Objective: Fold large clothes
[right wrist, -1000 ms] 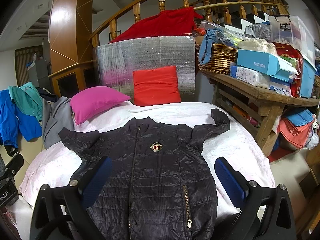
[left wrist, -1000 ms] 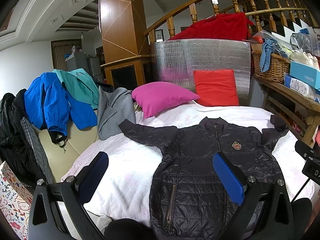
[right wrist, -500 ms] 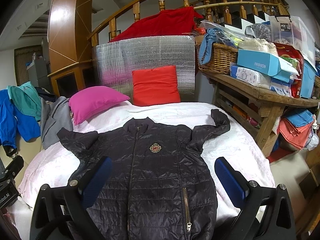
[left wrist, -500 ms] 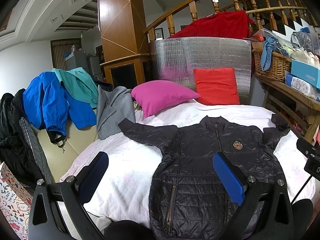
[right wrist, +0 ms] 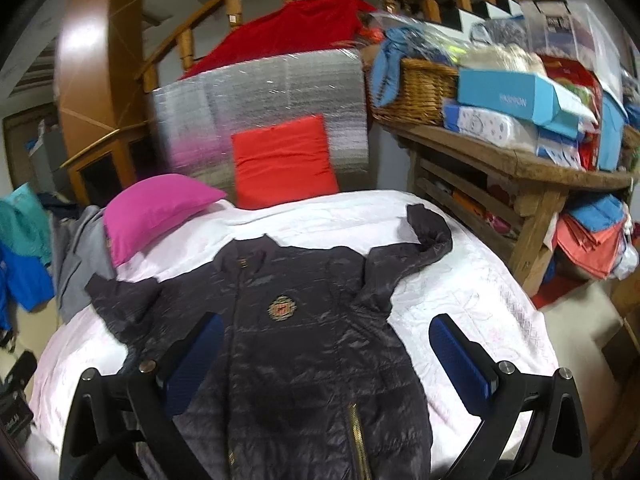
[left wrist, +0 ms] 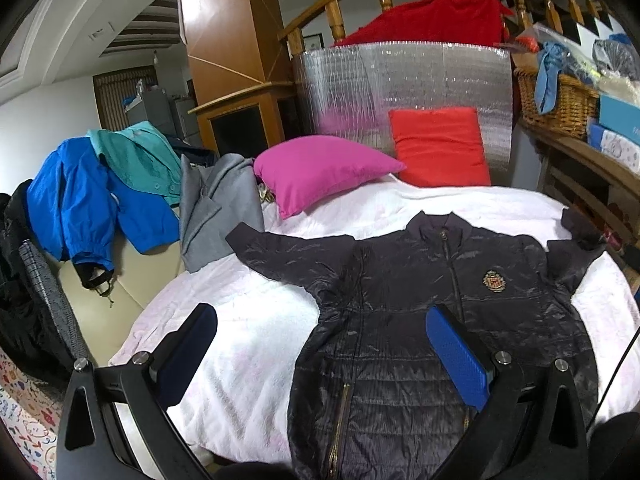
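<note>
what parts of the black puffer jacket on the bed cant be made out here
- Hem of the black quilted puffer jacket: cut off by the bottom edge in both wrist views.
- Round gold chest crest: motion-blurred in the right wrist view, too small to read in the left.
- Curled-back sleeve cuff: its opening is folded under.

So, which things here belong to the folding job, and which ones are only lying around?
For the job:
- black quilted jacket, spread flat on the white bedcover
- left gripper, open
- right gripper, open

Lying about:
- pink pillow
- red cushion
- blue jacket
- grey garment
- wicker basket
</note>
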A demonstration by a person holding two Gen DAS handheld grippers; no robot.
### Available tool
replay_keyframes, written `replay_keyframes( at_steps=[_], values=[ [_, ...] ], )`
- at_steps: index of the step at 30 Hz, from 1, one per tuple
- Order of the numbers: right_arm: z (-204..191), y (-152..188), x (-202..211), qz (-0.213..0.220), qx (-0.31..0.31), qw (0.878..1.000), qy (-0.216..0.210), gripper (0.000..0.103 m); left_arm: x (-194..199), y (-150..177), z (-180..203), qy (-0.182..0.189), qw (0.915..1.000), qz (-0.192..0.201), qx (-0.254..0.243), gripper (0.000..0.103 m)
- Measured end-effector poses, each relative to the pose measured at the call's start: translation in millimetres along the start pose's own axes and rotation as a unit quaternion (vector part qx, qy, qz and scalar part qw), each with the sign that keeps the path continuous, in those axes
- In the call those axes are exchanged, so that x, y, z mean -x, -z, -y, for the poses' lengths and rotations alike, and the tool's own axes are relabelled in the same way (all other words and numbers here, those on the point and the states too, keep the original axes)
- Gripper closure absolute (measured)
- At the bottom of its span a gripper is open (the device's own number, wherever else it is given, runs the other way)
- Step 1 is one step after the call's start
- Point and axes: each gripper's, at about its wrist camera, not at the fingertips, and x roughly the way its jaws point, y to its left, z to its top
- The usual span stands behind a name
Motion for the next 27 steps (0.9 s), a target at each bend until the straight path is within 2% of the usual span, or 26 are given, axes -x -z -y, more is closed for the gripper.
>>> replay_keyframes(
  at_steps=[4,9,13,16,17,18,20,22,23,25,26,27],
  values=[
    [30.8,-13.8,-42.9,-0.004,-0.032,0.999,0.009,0.000,-45.7,-5.5,17.6,0.001,0.9997,-0.024,-0.008,0.000],
    [115.5,-31.8,-119.3,-0.018,-0.137,0.990,-0.018,0.000,-132.9,3.0,52.2,0.024,0.9950,-0.093,-0.026,0.000],
    [201.4,-43.2,-194.9,-0.046,-0.247,0.967,-0.033,0.000,-208.9,19.6,83.3,0.038,0.9853,-0.161,-0.042,0.000],
    [239.7,-54.0,-250.3,-0.080,-0.310,0.944,-0.078,0.000,-247.6,34.3,98.1,0.036,0.9785,-0.197,-0.051,0.000],
    [244.5,-58.7,-263.3,-0.084,-0.316,0.942,-0.079,0.000,-255.9,40.3,101.4,0.032,0.9766,-0.205,-0.057,0.000],
    [248.2,-64.8,-278.1,-0.089,-0.318,0.941,-0.070,0.000,-260.5,44.8,103.4,0.032,0.9749,-0.211,-0.063,0.000],
    [248.1,-79.4,-305.8,-0.100,-0.297,0.949,-0.045,0.000,-271.4,53.9,108.7,0.036,0.9709,-0.224,-0.075,0.000],
    [246.3,-92.2,-334.6,-0.119,-0.268,0.956,0.000,0.000,-278.1,59.2,110.1,0.043,0.9694,-0.230,-0.073,0.000],
    [247.0,-94.5,-349.6,-0.133,-0.262,0.955,0.027,0.002,-278.9,59.4,108.4,0.046,0.9703,-0.229,-0.064,0.000],
    [248.2,-92.9,-376.3,-0.166,-0.257,0.950,0.061,0.019,-283.6,61.1,105.1,0.058,0.9686,-0.237,-0.049,0.000],
    [249.5,-88.7,-390.0,-0.186,-0.259,0.946,0.062,0.043,-286.8,62.6,100.6,0.068,0.9674,-0.242,-0.030,0.000],
    [251.3,-84.7,-397.9,-0.199,-0.271,0.941,0.049,0.061,-288.6,64.2,96.3,0.079,0.9659,-0.246,-0.013,0.000]
  ],
)
